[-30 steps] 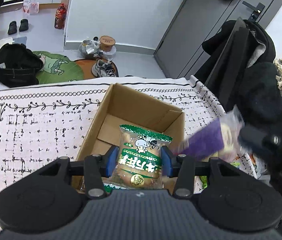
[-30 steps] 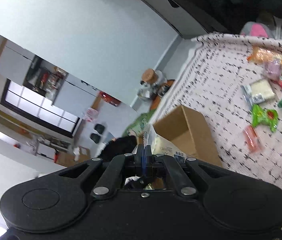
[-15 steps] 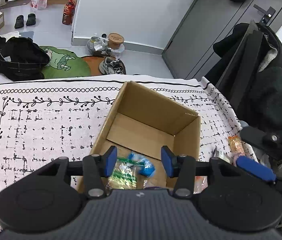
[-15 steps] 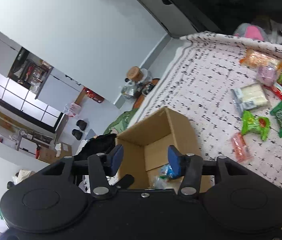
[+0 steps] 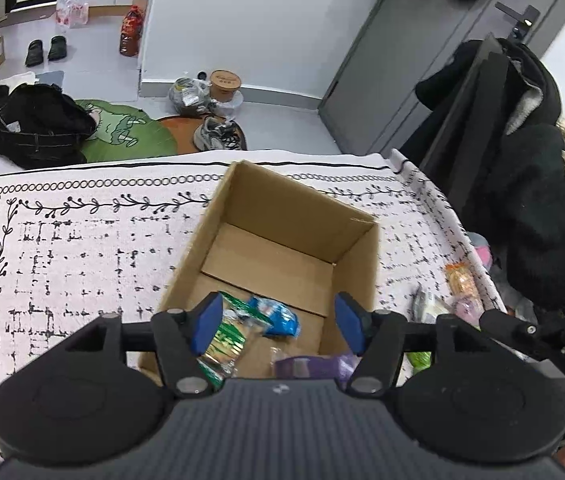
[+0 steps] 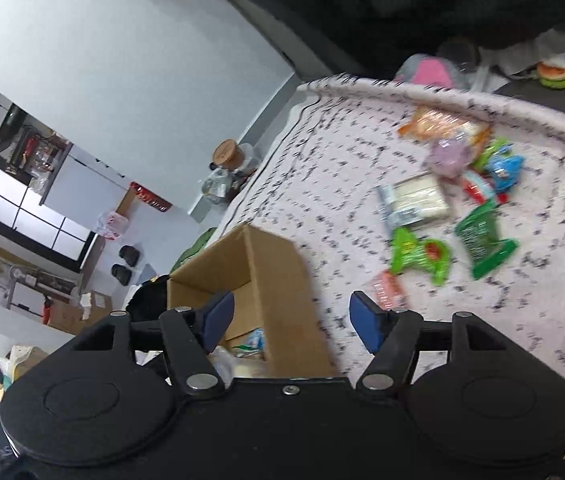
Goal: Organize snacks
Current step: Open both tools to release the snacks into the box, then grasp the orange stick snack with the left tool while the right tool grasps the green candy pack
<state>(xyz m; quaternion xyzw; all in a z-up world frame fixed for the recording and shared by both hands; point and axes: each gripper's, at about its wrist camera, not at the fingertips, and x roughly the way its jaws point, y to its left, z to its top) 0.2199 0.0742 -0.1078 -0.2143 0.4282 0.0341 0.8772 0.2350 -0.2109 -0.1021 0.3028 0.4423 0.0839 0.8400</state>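
Both sets of fingers, left [image 5: 276, 326] and right [image 6: 290, 320], just opened wide, holding nothing; cardboard box [image 5: 294, 216] mid-frame, three snack packets [image 5: 278, 318] inside.

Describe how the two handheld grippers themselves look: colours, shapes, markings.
The left gripper and the right gripper look alike: matte black bodies with two round discs at the sides, angled black linkage arms with silver pivot screws, and blue pads on the fingertips. The left body is ribbed on top. No cables or sleeves show.
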